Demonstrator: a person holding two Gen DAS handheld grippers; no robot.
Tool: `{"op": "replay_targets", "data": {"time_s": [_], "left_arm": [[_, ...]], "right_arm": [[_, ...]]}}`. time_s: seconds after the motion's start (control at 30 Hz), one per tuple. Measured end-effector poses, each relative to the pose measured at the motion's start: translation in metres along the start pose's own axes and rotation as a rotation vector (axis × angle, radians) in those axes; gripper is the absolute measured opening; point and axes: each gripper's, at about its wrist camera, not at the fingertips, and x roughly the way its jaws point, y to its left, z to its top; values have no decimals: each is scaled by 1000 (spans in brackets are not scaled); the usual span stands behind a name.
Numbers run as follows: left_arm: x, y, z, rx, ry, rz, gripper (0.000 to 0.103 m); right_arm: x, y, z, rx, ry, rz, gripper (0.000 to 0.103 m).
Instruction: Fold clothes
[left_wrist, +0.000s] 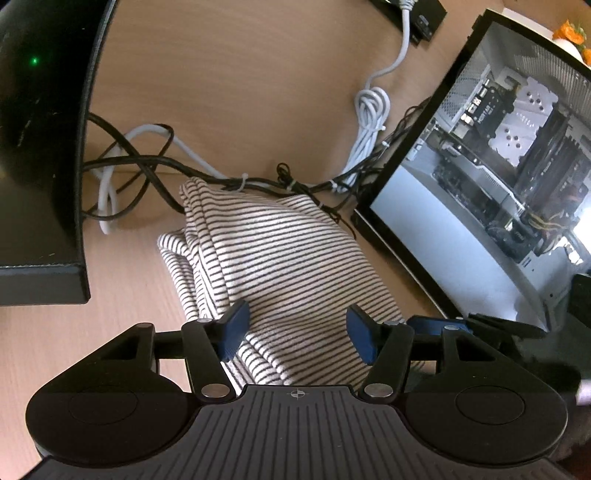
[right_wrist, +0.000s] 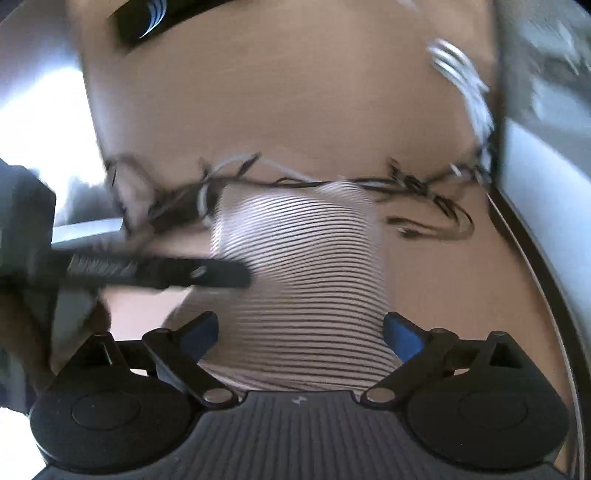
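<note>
Striped shirt (left_wrist: 273, 254) lies bunched on the wooden table (left_wrist: 229, 74), between a computer case (left_wrist: 498, 166) and tangled cables (left_wrist: 147, 166). Left gripper (left_wrist: 295, 332) and right gripper (right_wrist: 301, 334), apparently above the cloth through blur, both spread wide, holding nothing.

- Your right wrist view is smeared by motion: the striped garment (right_wrist: 299, 280) and the cables (right_wrist: 424, 184) at mid-frame lose their edges.
- The left gripper (right_wrist: 155, 273) crosses the left side there as a dark blur.
- In your left wrist view, the computer case (left_wrist: 498, 177) runs off the right edge.
</note>
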Motion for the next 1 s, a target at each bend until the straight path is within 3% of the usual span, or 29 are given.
{"op": "replay_targets", "data": {"time_s": [0.13,0.17,0.23,0.27,0.33,0.4,0.5,0.6,0.7,0.83,0.9,0.97,1.0], "left_arm": [[-1,2,0,-3,-2,-12,64],[-1,3,0,-7,-2,-18,64],[-1,4,0,-10,-4,-23,64],[-1,3,0,-9,-6,-21,65],[-1,3,1,-6,-11,-17,73],[-2,4,-1,-6,-12,-14,73],[-3,6,-3,-6,-15,-10,72],[5,13,-12,-25,63,57,80],[6,21,-22,-78,58,44,79],[-6,6,-16,-44,42,71,75],[-18,-3,-14,-19,25,87,78],[-27,-8,-16,-36,34,89,81],[-27,-9,-18,-50,46,77,81]], "right_arm": [[-8,-14,8,54,-25,73,93],[-10,-17,10,68,-31,91,80],[-14,-24,14,95,-43,128,68],[-16,-27,16,109,-49,146,55],[-20,-34,20,136,-61,183,49],[-23,-41,24,163,-74,219,49],[-16,-31,18,45,-17,135,48],[3,-25,2,-29,76,56,50],[9,-23,-19,12,84,49,54],[6,-27,-14,61,55,37,55],[4,-34,-6,102,29,45,58],[1,-42,1,143,4,52,75],[0,-46,4,163,-9,56,77]]}}
